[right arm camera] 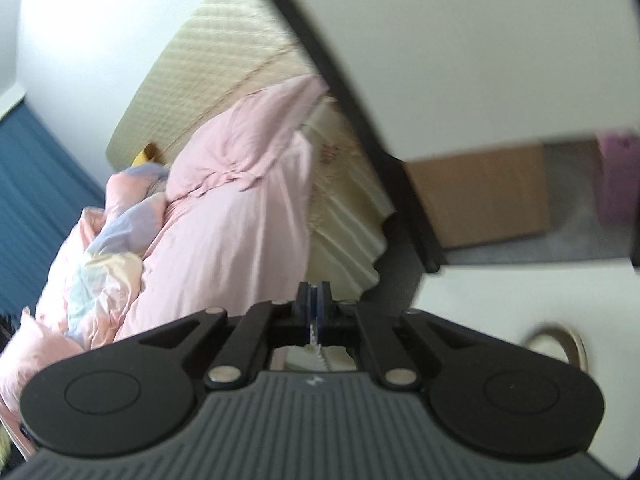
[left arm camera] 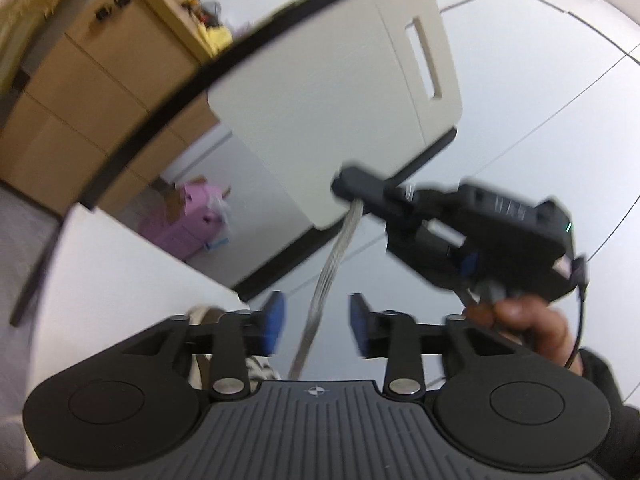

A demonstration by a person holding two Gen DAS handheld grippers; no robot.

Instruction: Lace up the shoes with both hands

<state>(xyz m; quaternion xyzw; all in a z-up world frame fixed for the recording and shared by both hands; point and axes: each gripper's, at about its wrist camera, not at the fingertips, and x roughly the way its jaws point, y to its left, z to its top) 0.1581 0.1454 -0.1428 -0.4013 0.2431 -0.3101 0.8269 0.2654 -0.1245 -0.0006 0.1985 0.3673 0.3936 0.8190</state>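
**Lace drawn taut in the air; shoe nearly out of sight**

- Right gripper [left arm camera: 352, 188]: clenched on the shoelace [left arm camera: 328, 280]. In the left wrist view its tip pinches the upper end of the lace; a hand [left arm camera: 532, 328] holds the gripper body below. In the right wrist view the pads meet with a sliver of pale lace between them [right arm camera: 314, 332].
- Left gripper [left arm camera: 316, 324]: released, blue pads standing apart. The lace runs down between them, touching neither as far as I can tell.
- Lace: flat, pale grey, stretched in a fairly straight line from the right gripper's tip down behind the left gripper's body. The lower end is hidden.
- Shoe [left arm camera: 208, 316]: only a beige and brown scrap shows behind the left gripper's left finger, over the white table [left arm camera: 120, 280] near its edge. A striped scrap lower down may belong to it; not certain. Eyelets are not visible.
- Both views are tilted and blurred. A pale cutting board [left arm camera: 340, 100] lies on another white surface beyond.

Progress, as judgement: the lace is being pulled out to length, which fits drawing it through an eyelet or tightening a run. How many eyelets are threaded and whether any knot exists cannot be read from these views, so the share left is unknown.
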